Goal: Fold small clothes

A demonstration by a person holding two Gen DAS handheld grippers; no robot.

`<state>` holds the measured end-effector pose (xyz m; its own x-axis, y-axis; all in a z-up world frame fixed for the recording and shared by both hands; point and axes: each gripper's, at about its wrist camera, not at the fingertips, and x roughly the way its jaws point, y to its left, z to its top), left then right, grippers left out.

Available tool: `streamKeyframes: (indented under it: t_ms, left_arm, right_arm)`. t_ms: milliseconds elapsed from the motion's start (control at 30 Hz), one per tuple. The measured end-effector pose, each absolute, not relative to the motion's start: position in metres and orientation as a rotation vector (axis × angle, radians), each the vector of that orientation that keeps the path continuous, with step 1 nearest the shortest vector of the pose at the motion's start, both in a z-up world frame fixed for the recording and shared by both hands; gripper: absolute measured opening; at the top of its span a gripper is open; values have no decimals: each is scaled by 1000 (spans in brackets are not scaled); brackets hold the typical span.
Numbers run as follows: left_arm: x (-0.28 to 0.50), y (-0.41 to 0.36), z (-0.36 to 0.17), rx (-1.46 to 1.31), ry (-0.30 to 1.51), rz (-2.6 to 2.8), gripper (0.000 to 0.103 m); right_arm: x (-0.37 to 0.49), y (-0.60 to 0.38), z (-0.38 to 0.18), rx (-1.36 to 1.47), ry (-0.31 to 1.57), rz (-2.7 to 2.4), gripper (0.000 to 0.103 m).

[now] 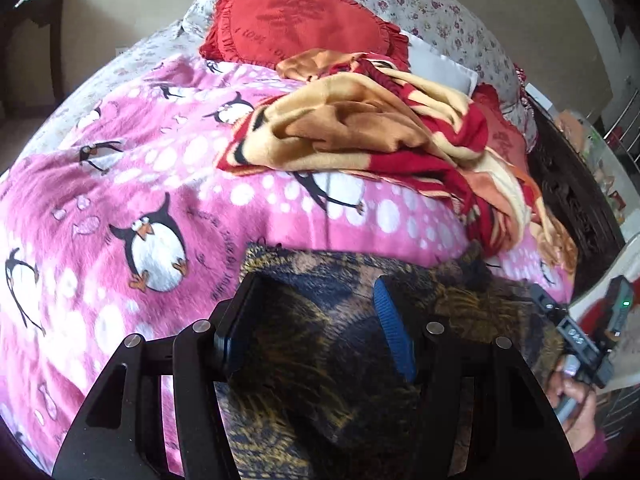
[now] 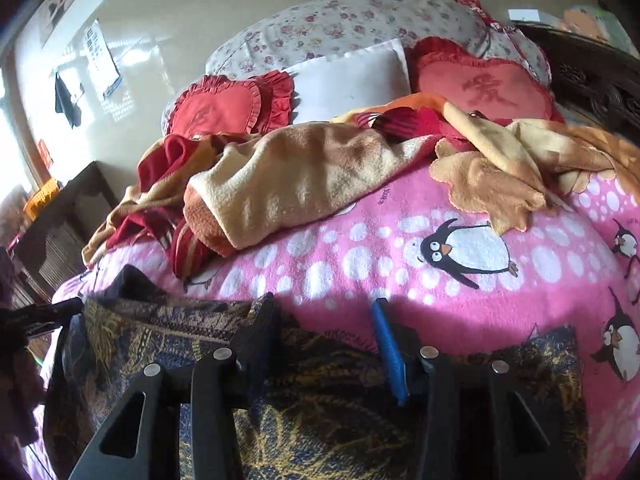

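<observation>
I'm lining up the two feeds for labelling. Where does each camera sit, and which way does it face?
Left wrist: on the left gripper, facing down over the dark patterned garment toward the red heart cushion; the right gripper and its hand show at right.
Right wrist: on the right gripper, facing the same garment and the crumpled blanket.
Shared: garment, pink penguin blanket, cushion.

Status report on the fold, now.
Left gripper and right gripper: jaws open over the dark patterned garment. Garment flat on the penguin blanket. Rumpled red-and-tan blanket beyond, not blocking.
</observation>
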<state>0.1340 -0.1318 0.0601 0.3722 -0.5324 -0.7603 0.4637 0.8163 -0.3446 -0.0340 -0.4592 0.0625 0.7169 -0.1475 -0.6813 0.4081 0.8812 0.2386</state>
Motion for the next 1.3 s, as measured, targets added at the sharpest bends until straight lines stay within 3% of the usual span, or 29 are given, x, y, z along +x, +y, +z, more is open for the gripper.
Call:
streamKeyframes:
  t_ms: [233, 300, 633, 667, 700, 733, 767, 800, 867, 1067, 1300]
  left_arm:
    - [95, -88, 87, -58, 993, -705, 58]
    - [73, -70, 90, -21, 993, -738, 59]
    - [-13, -22, 38, -5, 1193, -819, 63]
    - [-18, -25, 36, 8, 1191, -831, 63]
    - [-21, -28, 34, 25, 1177, -836, 63]
    - [-23, -31, 34, 46, 1164, -830, 60]
    - [-23, -34, 33, 61, 1167, -824, 34]
    - [-22, -36, 35, 66, 1181, -829, 17]
    - [-22, -33, 42, 47, 1166, -842, 10]
    - [-44, -20, 64, 124, 1077, -858, 4]
    - [-33, -10, 32, 72, 1141, -783, 3]
  right_arm:
    - [-108, -439, 101, 400, 718, -273, 51]
    - [-138, -431, 108, 375, 735, -278, 70]
    - [-257, -417, 64, 487, 879, -355, 71]
    - [-260, -417, 60, 519, 874, -342, 63]
    - [-262, -415, 53, 559, 871, -311, 30]
    - [-262, -414, 49, 574, 884, -294, 15]
    - [-261, -412, 47, 571, 894, -294, 11]
    - [-262, -409, 51, 561, 881, -306, 8]
    - [-266, -405, 63, 547, 859, -304, 8]
    - [-281, -402, 94, 501, 843, -285, 6]
    - [-277, -413, 44, 518, 955, -369, 6]
